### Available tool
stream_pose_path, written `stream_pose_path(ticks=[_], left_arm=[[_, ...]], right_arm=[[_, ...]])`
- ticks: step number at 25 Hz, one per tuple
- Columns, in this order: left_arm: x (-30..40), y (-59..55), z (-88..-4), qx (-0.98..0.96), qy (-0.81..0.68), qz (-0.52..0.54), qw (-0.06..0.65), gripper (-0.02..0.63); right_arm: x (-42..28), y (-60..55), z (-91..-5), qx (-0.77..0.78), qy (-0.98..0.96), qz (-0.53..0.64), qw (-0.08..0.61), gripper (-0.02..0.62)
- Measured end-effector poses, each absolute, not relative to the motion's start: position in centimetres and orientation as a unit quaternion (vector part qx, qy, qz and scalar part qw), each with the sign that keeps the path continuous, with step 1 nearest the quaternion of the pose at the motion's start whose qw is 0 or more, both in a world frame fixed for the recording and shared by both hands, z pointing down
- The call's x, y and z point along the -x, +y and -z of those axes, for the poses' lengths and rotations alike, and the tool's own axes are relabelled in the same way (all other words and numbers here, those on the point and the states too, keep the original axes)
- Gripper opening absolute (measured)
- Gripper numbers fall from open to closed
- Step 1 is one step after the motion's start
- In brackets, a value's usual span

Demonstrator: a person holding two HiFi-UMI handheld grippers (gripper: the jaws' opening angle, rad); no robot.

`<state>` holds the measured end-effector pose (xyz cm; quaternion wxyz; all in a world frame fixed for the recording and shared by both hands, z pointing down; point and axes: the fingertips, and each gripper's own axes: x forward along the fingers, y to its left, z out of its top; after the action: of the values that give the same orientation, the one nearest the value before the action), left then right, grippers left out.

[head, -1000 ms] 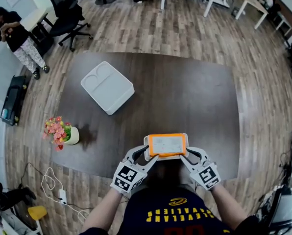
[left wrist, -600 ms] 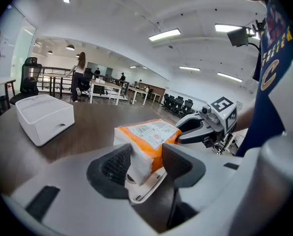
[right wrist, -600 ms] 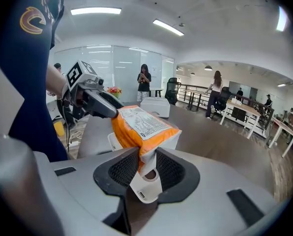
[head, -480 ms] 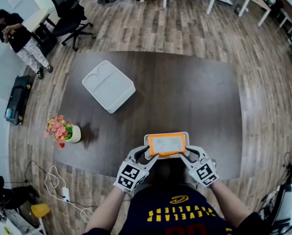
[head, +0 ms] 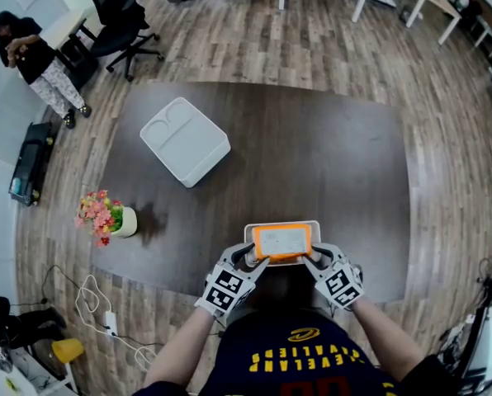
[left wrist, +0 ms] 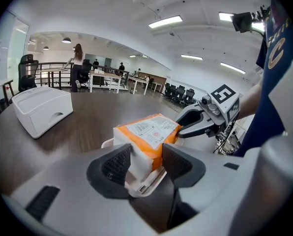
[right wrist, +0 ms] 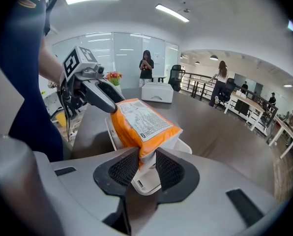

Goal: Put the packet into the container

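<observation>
An orange packet (head: 281, 242) with a white label lies over a shallow white container (head: 248, 235) at the table's near edge. My left gripper (head: 253, 259) grips the packet's left end, and my right gripper (head: 312, 259) grips its right end. In the left gripper view the packet's white end (left wrist: 149, 132) sits pressed between the pads of the left gripper (left wrist: 145, 163), with the container's rim (left wrist: 107, 142) just below. In the right gripper view the right gripper (right wrist: 145, 168) pinches the packet (right wrist: 144, 122) above the container (right wrist: 185, 145). I cannot tell whether the packet's underside rests in the container.
A second white box (head: 185, 141) with a lid stands at the table's far left. A flower pot (head: 107, 217) sits by the left edge. A person (head: 35, 64) stands beyond the table beside an office chair (head: 118, 19). Cables lie on the floor at lower left.
Both grippers keep their hold on the packet over the container. Only the head view has shifted slightly.
</observation>
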<state>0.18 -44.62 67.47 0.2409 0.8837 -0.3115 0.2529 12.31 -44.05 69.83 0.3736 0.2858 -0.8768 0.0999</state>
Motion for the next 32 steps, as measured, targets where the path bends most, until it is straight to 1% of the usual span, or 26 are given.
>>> stream_pose_path(ticks=[11,14,19,26,29,32], left_arm=[[-0.4,-43.9,-69.9,-0.860,-0.301,-0.347,0.220,0.202],[-0.3,-43.7,-70.3,-0.855,-0.300,-0.356,0.227,0.202],[-0.5,-43.9,-70.3,-0.853,-0.302,-0.365,0.219,0.202],[0.2,-44.3,-69.8,-0.850,-0.326,-0.348,0.225,0.204],[0.8,-44.5,-68.6,-0.848,-0.345,-0.329,0.233,0.204],[1.4,-45.0,-66.2,-0.848,-0.365,-0.294,0.248,0.203]], right_arm=[[-12.4,-43.8,-70.9,-0.278,-0.860,-0.095,0.416,0.104],[-12.3,-43.8,-70.9,-0.271,-0.855,-0.094,0.431,0.104],[-12.4,-43.7,-71.1,-0.266,-0.845,-0.097,0.453,0.104],[-12.9,-43.6,-70.8,-0.260,-0.817,-0.078,0.510,0.114],[-13.5,-44.0,-69.3,-0.279,-0.816,-0.084,0.499,0.114],[-14.2,-44.8,-67.0,-0.319,-0.822,-0.098,0.461,0.113]])
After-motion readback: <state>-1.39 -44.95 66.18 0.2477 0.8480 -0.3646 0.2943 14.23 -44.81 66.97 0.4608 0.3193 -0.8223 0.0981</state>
